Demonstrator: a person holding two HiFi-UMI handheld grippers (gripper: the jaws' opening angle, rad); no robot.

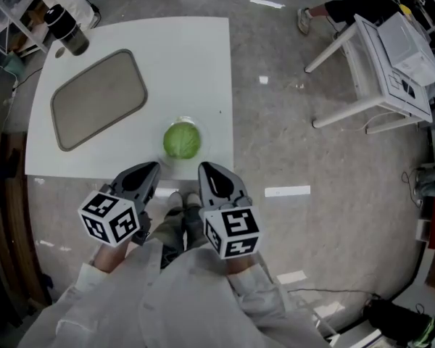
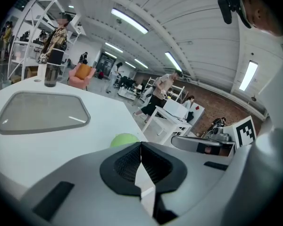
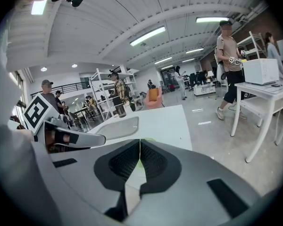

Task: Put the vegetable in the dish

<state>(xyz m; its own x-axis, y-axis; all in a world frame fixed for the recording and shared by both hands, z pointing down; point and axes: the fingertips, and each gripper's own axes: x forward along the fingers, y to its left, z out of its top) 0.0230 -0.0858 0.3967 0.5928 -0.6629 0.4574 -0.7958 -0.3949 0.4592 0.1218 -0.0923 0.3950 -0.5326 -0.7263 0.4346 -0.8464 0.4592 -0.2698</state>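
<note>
Left gripper: grey, held low in front of the torso, pointed forward and angled slightly inward; jaws closed together, tips meeting. Left marker cube mounted at the rear, above the hand. Right gripper: same build, just beside the left one but not touching it, pointed forward; jaws closed together, tips meeting. Right marker cube mounted at the rear. Forearms in pale sleeves, drawn in close to the body.
</note>
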